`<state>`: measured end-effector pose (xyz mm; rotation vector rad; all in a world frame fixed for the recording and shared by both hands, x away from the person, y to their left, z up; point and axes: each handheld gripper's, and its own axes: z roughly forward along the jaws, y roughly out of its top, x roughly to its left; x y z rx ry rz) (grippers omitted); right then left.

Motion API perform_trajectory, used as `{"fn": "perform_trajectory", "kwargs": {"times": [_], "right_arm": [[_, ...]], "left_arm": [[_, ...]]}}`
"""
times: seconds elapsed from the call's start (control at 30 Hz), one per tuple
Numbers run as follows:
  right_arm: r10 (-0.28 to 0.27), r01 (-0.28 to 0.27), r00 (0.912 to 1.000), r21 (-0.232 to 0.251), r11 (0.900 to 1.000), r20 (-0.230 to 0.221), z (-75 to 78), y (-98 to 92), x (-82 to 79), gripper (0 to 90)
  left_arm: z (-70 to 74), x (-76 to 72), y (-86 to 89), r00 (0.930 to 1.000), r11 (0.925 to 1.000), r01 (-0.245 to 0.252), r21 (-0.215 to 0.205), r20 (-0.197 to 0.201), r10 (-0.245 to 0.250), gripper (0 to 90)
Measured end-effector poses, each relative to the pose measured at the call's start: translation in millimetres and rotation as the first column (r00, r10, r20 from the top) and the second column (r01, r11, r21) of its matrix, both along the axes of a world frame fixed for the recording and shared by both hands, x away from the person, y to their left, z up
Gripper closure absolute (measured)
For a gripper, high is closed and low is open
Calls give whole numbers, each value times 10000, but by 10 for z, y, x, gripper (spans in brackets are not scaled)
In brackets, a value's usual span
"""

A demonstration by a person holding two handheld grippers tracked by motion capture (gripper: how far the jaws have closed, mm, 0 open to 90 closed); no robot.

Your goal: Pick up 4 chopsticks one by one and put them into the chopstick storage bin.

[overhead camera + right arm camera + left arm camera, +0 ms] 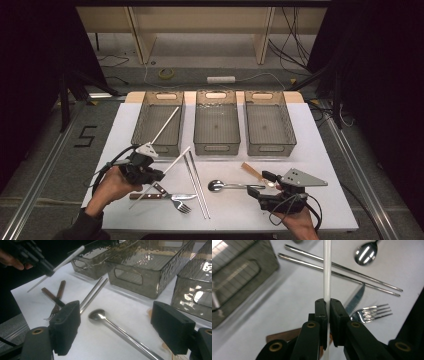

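Note:
My left gripper (160, 175) is shut on a white chopstick (177, 159), held slanted above the table's front left. In the left gripper view the chopstick (327, 270) runs straight up between the closed jaws (327, 303). A second white chopstick (166, 125) leans in the left bin (140, 125). My right gripper (261, 183) stands open at the front right. The handle of a metal spoon (225, 186) lies between its jaws, untouched. In the right gripper view the spoon (100, 315) lies on the table between the wide-apart pads (66, 322).
Three translucent grey bins stand in a row at the back; the middle bin (217, 145) and right bin (270, 146) hold nothing. A pair of metal chopsticks (197, 185), a fork (181, 205) and a wood-handled knife (150, 196) lie at the front. A tan wooden utensil (251, 170) lies by the right gripper.

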<state>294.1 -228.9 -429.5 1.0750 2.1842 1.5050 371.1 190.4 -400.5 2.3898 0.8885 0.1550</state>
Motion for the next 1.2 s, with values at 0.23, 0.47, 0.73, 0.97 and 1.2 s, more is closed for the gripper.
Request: {"fn": "perform_trajectory", "kwargs": {"times": [0.23, 0.47, 0.73, 0.97, 1.2], "right_arm": [[2, -2, 10000, -1, 10000, 13, -8, 0, 3, 249], [-13, 13, 10000, 21, 10000, -12, -14, -6, 10, 249], [-17, 17, 10000, 13, 10000, -28, -16, -10, 11, 249], [-24, 25, 10000, 47, 10000, -12, -17, -20, 16, 249], [-10, 10, 10000, 68, 10000, -6, -16, -24, 12, 249]], "left_arm": [[112, 213, 58, 9980, 9981, -540, -300, 305, 549, 846], [286, 475, 97, 9911, 9920, -1133, -560, 637, 1168, 846], [454, 769, 189, 9792, 9802, -1823, -778, 757, 1882, 846], [609, 959, 236, 9681, 9701, -2242, -927, 927, 2326, 846], [746, 1150, 238, 9492, 9563, -2730, -1047, 1323, 2855, 846]]}}
